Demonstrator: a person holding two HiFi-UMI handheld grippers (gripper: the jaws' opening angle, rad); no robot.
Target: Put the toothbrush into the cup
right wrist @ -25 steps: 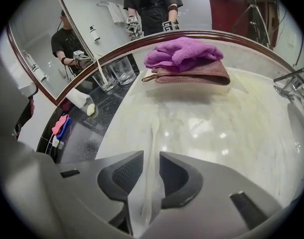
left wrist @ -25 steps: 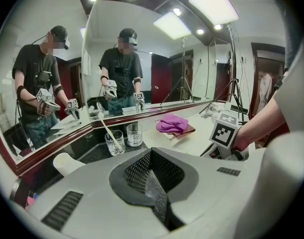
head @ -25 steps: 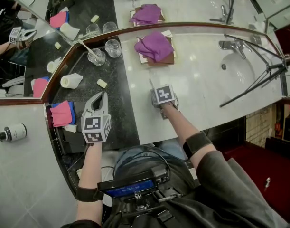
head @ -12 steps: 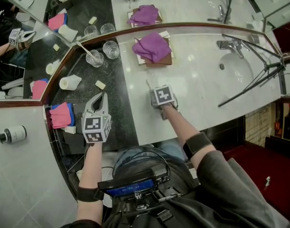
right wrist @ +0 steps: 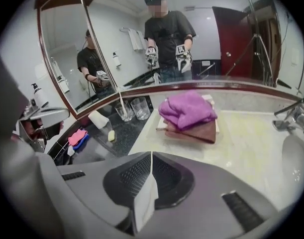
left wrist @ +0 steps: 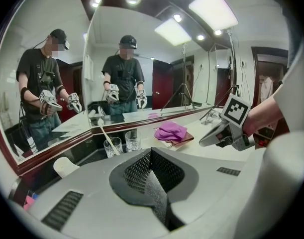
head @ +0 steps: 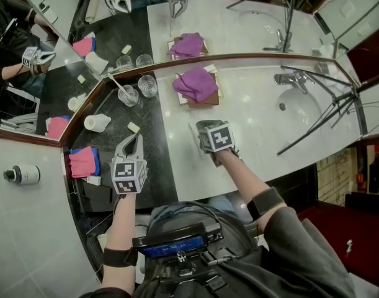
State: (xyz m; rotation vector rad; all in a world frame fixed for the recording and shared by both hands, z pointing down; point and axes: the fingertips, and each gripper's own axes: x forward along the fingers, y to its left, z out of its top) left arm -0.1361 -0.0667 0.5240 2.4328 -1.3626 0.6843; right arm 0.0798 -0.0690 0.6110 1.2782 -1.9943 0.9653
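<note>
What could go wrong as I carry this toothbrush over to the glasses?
The jaws of the right gripper have just closed on the thin toothbrush, which could pivot or slip in that grip. The empty glass stands close beside the other glass, which already holds a second toothbrush, so a careless approach may knock either over.

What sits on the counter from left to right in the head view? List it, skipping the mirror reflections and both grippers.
pink cloth → glass with a toothbrush in it → empty glass → purple towel → faucet
</note>
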